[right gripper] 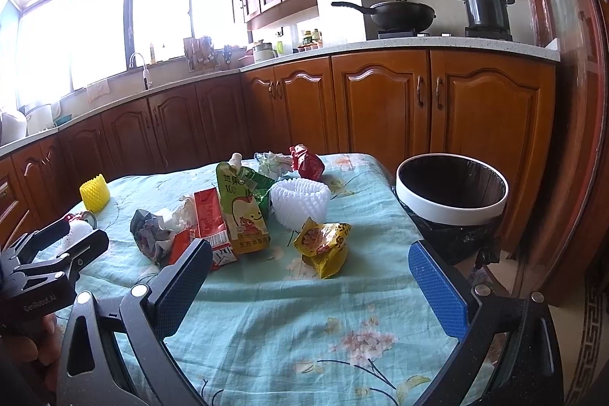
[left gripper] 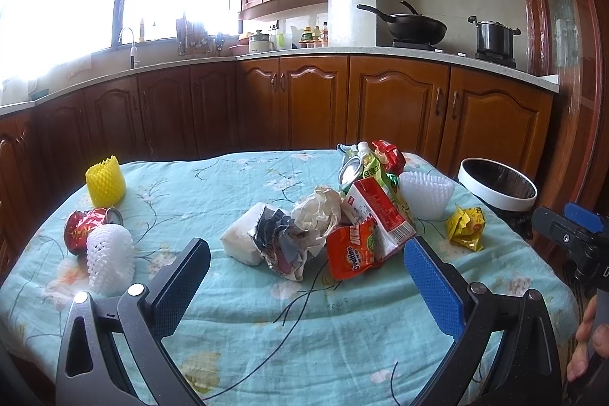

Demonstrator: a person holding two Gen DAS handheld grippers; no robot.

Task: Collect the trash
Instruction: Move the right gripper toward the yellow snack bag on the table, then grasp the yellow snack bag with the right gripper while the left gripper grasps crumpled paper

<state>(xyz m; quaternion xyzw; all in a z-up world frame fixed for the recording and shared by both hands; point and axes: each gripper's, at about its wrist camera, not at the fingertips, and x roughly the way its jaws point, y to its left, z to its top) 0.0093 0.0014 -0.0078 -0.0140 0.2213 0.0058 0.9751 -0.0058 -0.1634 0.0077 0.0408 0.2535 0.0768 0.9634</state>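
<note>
Both wrist cameras look low across the table [left gripper: 266, 330] toward the kitchen cabinets at 12 o'clock, the left view sitting nearer the central trash pile [left gripper: 323, 227], the right view closer to the bin [right gripper: 452, 186] at 1 o'clock, both sharing pile, bin and stove.

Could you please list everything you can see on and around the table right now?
foam fruit net: 3, one yellow at far left, two white
crushed can: 1, red, left side beside a white net
crumpled paper: 1, white, table middle
Ovaltine packet: 1, orange, middle pile
carton: 1, red, middle pile
juice pouch: 1, green and yellow, beside carton
yellow wrapper: 1, near right edge
red wrapper: 1, far side
tablecloth: 1, light blue floral
trash bin: 1, white rim, black liner, right of table
wok: 1, black, stove
pot: 1, dark, stove
left gripper: open
right gripper: open
</note>
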